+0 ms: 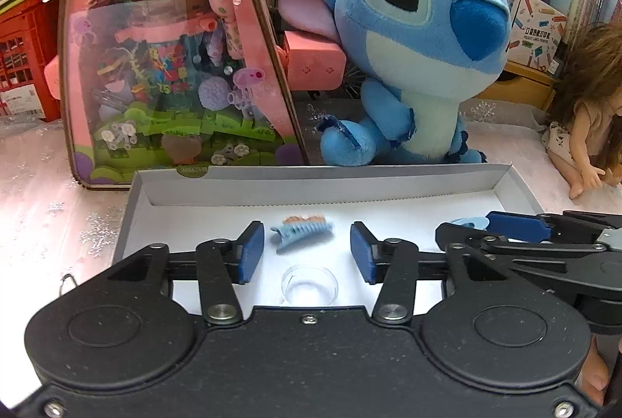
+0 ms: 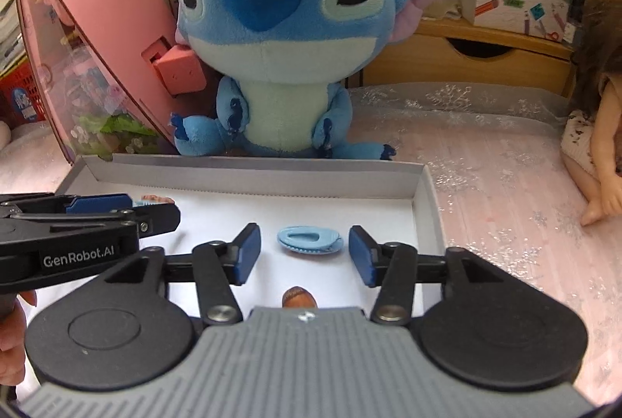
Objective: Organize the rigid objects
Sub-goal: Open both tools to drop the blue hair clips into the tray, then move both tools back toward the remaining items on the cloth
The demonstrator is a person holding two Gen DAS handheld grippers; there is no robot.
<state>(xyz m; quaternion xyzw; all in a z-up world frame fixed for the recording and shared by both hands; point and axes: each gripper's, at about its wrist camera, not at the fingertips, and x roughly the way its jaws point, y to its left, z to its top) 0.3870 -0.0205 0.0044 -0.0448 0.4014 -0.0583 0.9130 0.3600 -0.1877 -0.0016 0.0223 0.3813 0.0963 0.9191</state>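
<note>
A shallow white cardboard box [image 1: 322,181] lies in front of me. In it a light blue claw hair clip [image 1: 301,232] with an orange trim rests between the pads of my left gripper [image 1: 304,227], which stands open and does not touch it. A small clear round dish [image 1: 310,285] sits closer to the camera. In the right wrist view my right gripper [image 2: 304,227] is open around a light blue oval clip [image 2: 310,240] lying flat on the box [image 2: 256,169] floor, pads apart from it. A brown acorn-like piece [image 2: 297,296] lies just behind. Each gripper shows in the other's view: the right gripper [image 1: 490,229] and the left gripper [image 2: 147,210].
A blue plush toy [image 1: 420,48] sits right behind the box's far wall. A pink toy package [image 1: 171,60] leans at the back left. A doll [image 1: 583,130] sits at the right on the pink snowflake cloth [image 2: 505,165]. Books and a wooden drawer [image 2: 466,56] line the back.
</note>
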